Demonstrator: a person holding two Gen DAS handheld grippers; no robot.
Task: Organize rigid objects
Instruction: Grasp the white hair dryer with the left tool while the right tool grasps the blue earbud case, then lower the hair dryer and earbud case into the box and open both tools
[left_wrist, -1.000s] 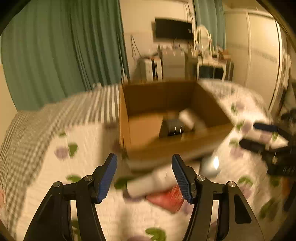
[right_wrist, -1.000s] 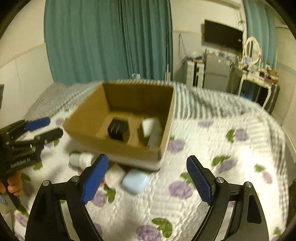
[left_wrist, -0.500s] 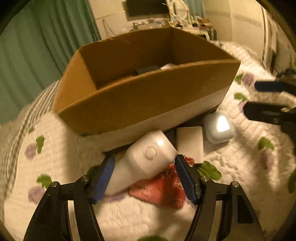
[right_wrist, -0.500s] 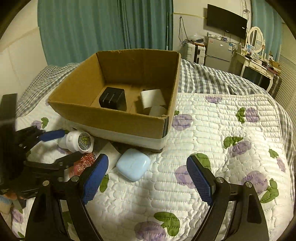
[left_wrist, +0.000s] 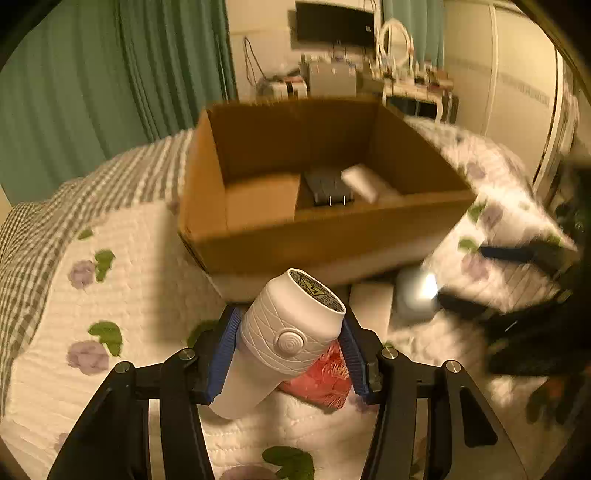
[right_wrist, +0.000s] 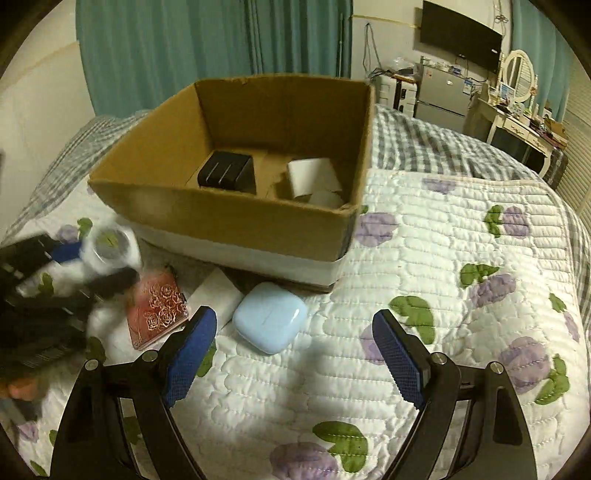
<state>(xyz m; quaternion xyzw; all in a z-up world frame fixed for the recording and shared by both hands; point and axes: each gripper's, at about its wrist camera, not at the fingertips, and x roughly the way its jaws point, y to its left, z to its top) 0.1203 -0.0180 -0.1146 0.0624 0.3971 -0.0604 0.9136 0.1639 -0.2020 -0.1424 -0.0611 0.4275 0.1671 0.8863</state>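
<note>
My left gripper (left_wrist: 288, 354) is shut on a white cylindrical device (left_wrist: 284, 332) with a round button, lifted above the quilt in front of the cardboard box (left_wrist: 332, 236). It shows blurred in the right wrist view (right_wrist: 107, 247). The box (right_wrist: 229, 218) holds a black adapter (right_wrist: 229, 173) and white items (right_wrist: 310, 177). A red rose-patterned card (right_wrist: 157, 306), a flat white block (right_wrist: 218, 299) and a pale blue case (right_wrist: 271, 321) lie in front of the box. My right gripper (right_wrist: 295, 354) is open and empty, just right of the blue case.
The bed has a white floral quilt (right_wrist: 461, 295) with a checked blanket (right_wrist: 436, 144) behind the box. Teal curtains, a fridge and a dressing table stand at the back of the room.
My left gripper closed on the white device and lifted it off the quilt toward the box. My right gripper moved closer to the blue case.
</note>
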